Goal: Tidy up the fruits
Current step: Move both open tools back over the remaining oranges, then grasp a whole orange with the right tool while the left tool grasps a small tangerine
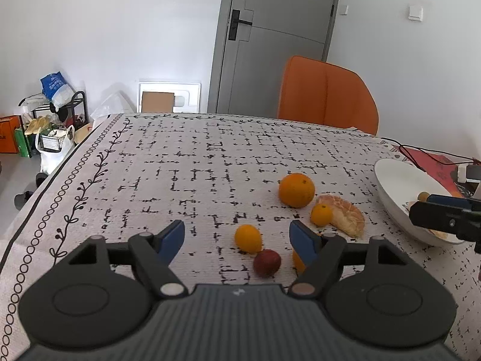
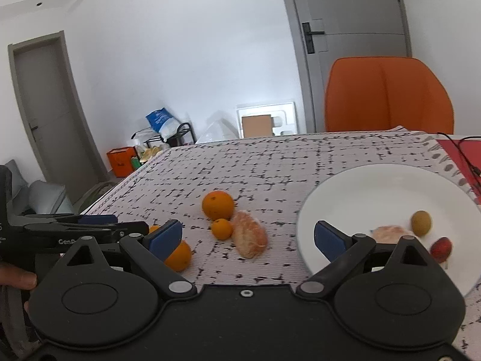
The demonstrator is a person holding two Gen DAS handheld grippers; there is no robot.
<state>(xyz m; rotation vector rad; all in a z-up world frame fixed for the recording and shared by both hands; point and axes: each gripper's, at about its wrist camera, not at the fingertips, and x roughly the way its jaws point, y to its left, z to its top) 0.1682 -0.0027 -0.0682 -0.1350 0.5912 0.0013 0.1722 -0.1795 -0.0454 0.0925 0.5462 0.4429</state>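
Orange kumquat sits lower centre between my left gripper's spread jaws; I should lower squarely, clear of the plum. Right gripper gapes empty beside the plate.

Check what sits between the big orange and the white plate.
In the right wrist view, the peeled citrus piece lies between the big orange and the white plate; beyond it, bare tablecloth.
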